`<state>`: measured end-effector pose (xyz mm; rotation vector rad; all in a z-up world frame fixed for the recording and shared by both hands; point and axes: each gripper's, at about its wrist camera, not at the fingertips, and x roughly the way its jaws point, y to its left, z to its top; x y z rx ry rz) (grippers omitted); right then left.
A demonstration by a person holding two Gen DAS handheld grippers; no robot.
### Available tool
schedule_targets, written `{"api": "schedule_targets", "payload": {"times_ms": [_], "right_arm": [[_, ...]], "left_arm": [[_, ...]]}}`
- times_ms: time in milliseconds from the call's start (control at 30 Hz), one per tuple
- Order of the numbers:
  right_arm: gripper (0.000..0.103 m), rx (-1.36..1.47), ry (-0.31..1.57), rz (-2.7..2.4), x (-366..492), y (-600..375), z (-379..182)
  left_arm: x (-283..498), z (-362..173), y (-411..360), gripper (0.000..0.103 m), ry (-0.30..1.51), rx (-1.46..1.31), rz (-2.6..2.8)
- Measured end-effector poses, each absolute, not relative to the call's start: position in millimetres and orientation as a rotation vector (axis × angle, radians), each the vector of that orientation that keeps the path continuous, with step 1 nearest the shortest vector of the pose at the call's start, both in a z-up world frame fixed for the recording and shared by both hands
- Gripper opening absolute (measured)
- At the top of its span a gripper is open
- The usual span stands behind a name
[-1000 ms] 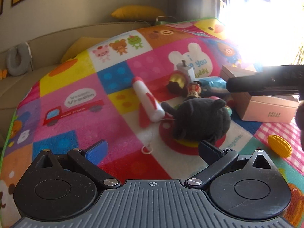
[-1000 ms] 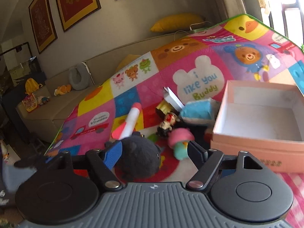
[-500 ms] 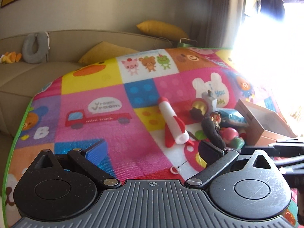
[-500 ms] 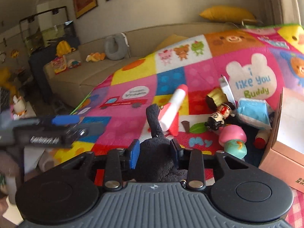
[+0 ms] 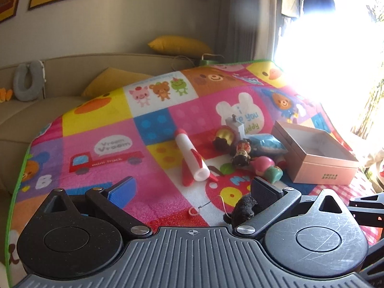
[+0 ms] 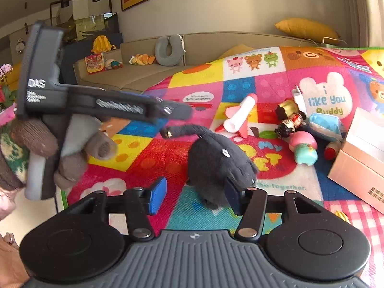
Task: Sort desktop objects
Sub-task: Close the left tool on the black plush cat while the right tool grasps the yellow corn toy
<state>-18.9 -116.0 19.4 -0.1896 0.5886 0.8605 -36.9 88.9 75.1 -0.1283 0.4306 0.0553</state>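
The black plush toy [image 6: 218, 160] rests on the colourful play mat [image 6: 148, 148], leaning on the right finger of my right gripper [image 6: 195, 192]. Those jaws are opening, and the blue left pad stands clear of the plush. The plush's tail [image 6: 184, 129] sticks out to the left, and part of the plush [image 5: 242, 210] shows by my left gripper's right finger. My left gripper [image 5: 192, 187] is open with nothing between its pads. In the right wrist view the left gripper [image 6: 168, 110] is held by a gloved hand [image 6: 36, 139] just above the tail. The pink open box [image 5: 316, 153] sits at the right.
A white and red rocket [image 5: 192, 158], a gold-topped toy [image 5: 224, 139], a small figurine [image 5: 242, 152], a blue packet [image 5: 268, 144] and a pink and green mushroom toy [image 5: 266, 168] lie clustered left of the box. A beige sofa [image 6: 144, 74] runs behind the mat.
Half a second ago my right gripper was shut on the black plush. Its jaws have since spread, and the plush sits nearer the mat's front. The left gripper drew back and up.
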Motion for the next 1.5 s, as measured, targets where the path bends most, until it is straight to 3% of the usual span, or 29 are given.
{"api": "schedule_targets", "payload": {"times_ms": [67,133,367,600,700,1000,1067,1133,1267,1367,1500], "right_arm": [[0.056,-0.174,0.58,0.827,-19,-131,21],[0.066,-0.138,0.566,0.763,-19,-151,22],[0.068,-0.175,0.575,0.449,-18,-203,4],[0.057,-0.157,0.588,0.353,6,-211,-10],[0.032,-0.159,0.625,0.365,20,-206,-16],[0.031,-0.27,0.649,0.557,-14,-216,-14],[0.033,-0.31,0.646,0.529,-19,-223,-14],[0.044,-0.343,0.632,0.467,-19,-230,-14],[0.046,-0.313,0.619,0.389,-12,-245,-10],[0.062,-0.243,0.605,0.459,-13,-249,-5],[0.062,-0.268,0.599,0.524,-17,-231,-9]], "left_arm": [[-46,73,86,0.103,0.417,-0.126,0.048],[-47,66,73,0.103,0.455,-0.103,-0.004],[-18,35,13,0.103,0.609,-0.051,-0.088],[0,29,0,0.103,0.595,-0.009,-0.006],[5,28,-2,0.103,0.593,0.005,-0.013],[16,23,-3,0.103,0.61,0.014,-0.026],[18,21,-2,0.103,0.617,0.008,-0.03],[19,20,-3,0.103,0.623,0.006,-0.033],[18,19,-2,0.103,0.627,0.004,-0.035],[18,19,-1,0.103,0.629,0.001,-0.031],[17,20,0,0.103,0.632,-0.007,-0.03]]}}
